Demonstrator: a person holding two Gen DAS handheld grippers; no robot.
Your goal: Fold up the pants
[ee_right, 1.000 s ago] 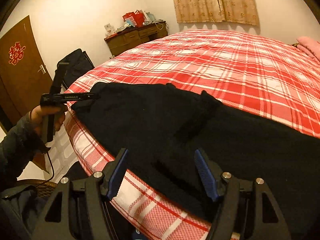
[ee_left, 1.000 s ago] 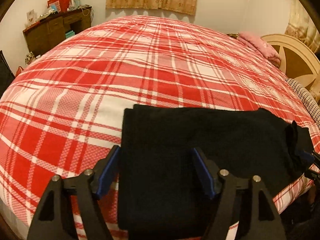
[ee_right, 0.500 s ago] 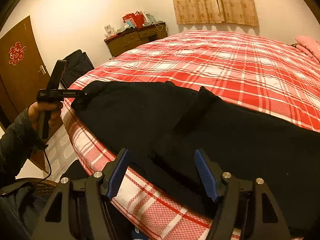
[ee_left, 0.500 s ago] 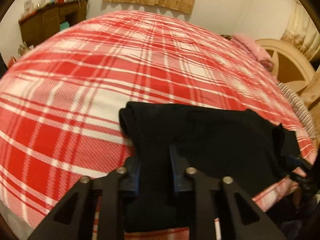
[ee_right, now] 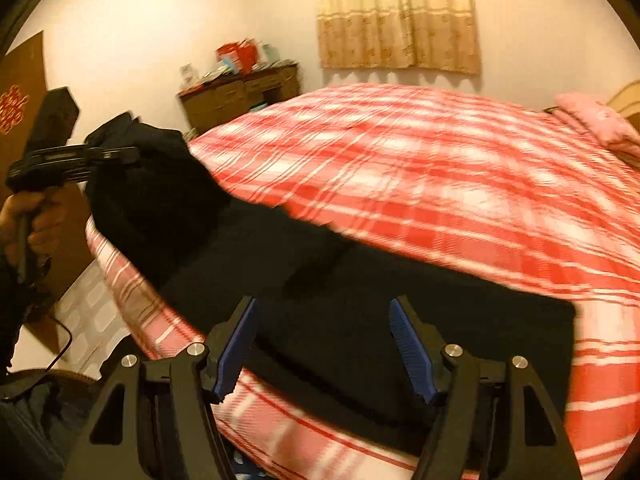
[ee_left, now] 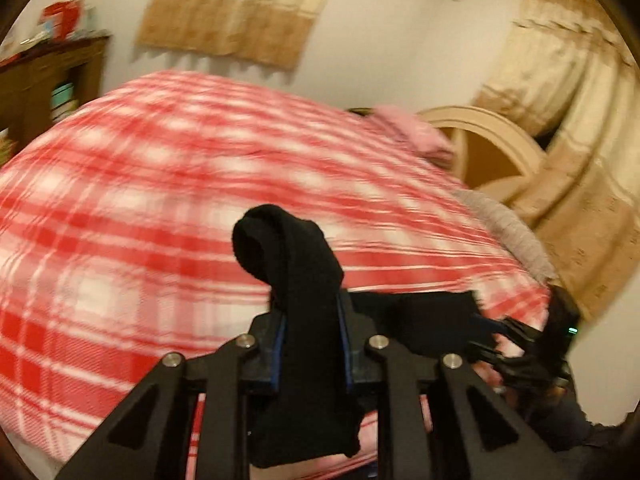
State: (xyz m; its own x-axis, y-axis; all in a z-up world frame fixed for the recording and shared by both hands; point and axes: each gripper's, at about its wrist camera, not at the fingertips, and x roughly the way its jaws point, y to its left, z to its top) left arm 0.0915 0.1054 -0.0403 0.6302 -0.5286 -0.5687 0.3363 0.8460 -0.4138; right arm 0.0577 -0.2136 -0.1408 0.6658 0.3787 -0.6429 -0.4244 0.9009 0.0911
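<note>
Pants (ee_left: 308, 320) lifting off the bed (ee_left: 120, 220)!
Left gripper (ee_left: 310, 344) clamping one end, raising it; right gripper (ee_right: 324, 344) hovering wide open over the rest.

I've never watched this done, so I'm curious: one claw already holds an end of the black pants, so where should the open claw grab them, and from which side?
Probably the near edge of the pants, lying flat just ahead of the open right gripper. Come in low from the bed's near side, one finger sliding under. The left gripper has its end lifted.
</note>
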